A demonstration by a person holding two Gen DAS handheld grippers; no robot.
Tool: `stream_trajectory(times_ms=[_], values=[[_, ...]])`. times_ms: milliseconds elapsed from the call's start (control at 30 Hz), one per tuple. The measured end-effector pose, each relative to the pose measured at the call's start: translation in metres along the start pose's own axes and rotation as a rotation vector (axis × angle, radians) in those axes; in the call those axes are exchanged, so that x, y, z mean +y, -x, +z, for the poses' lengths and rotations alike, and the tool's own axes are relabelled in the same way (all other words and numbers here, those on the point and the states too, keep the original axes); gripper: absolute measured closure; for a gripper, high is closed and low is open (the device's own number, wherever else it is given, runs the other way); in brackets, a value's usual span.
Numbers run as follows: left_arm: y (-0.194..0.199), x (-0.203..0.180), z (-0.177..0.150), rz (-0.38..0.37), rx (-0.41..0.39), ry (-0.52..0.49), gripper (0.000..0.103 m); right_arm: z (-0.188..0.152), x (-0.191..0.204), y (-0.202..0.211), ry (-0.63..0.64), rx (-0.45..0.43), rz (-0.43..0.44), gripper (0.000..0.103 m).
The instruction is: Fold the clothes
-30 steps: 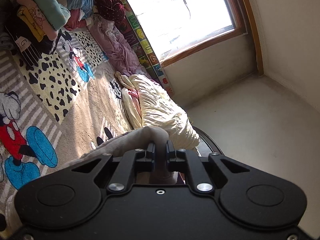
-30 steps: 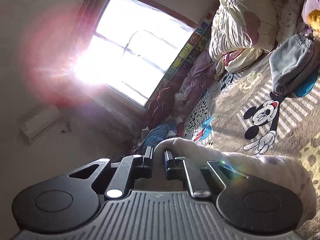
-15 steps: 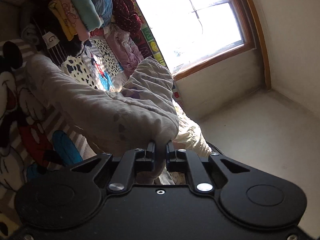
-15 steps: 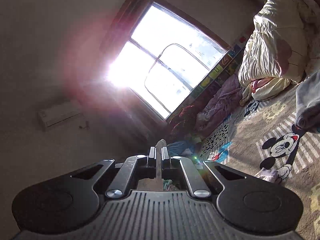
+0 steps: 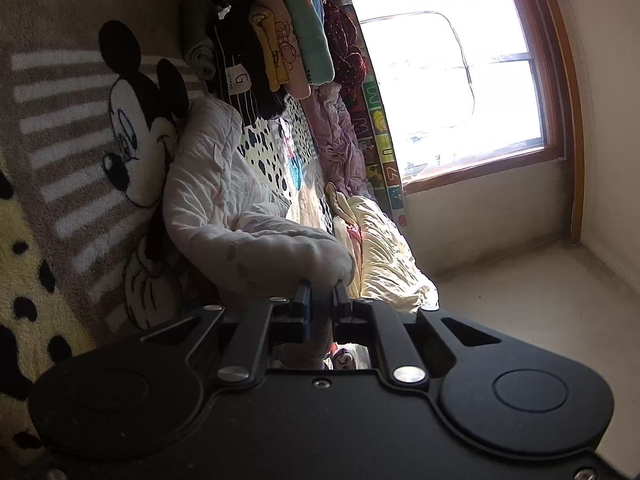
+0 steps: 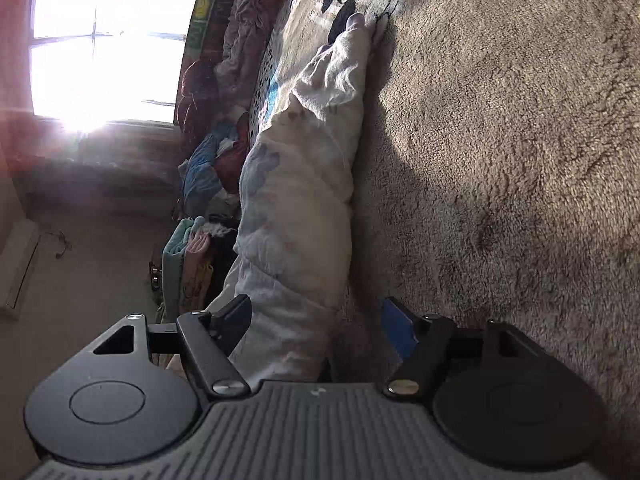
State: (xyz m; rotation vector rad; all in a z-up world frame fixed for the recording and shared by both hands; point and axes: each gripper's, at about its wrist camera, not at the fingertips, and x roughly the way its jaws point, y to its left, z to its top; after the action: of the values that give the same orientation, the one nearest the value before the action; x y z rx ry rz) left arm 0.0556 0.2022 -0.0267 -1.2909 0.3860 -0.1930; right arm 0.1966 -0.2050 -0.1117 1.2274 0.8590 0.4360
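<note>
A pale quilted garment (image 5: 224, 200) with faint pink prints lies on the Mickey Mouse blanket (image 5: 80, 140). My left gripper (image 5: 320, 294) is shut on one end of the garment, which bunches over its fingertips. In the right wrist view the same garment (image 6: 304, 184) lies as a long roll on the blanket (image 6: 500, 160). My right gripper (image 6: 316, 320) is open, its jaws wide apart either side of the garment's near end, low over the blanket.
A stack of folded clothes (image 5: 280, 40) stands at the blanket's far end. A cream duvet (image 5: 384, 256) and purple bedding (image 5: 344, 140) lie along the window side. Loose clothes (image 6: 208, 168) are piled below the window (image 6: 104, 40).
My right gripper has let go of the garment and opened, dropping low to the blanket. My left gripper, still shut on the garment, has come down with it; the garment now lies on the blanket.
</note>
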Motion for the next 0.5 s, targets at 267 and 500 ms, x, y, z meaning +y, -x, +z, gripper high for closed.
stream_trajectory(times_ms=[267, 500], values=[[-0.005, -0.013, 0.006, -0.05, 0.005, -0.005, 0.096, -0.005, 0.018, -0.046, -0.011, 0.018, 0.043, 0.042], [-0.003, -0.008, 0.002, 0.016, 0.002, 0.006, 0.096, -0.005, 0.045, -0.036, 0.08, -0.059, 0.089, 0.083]])
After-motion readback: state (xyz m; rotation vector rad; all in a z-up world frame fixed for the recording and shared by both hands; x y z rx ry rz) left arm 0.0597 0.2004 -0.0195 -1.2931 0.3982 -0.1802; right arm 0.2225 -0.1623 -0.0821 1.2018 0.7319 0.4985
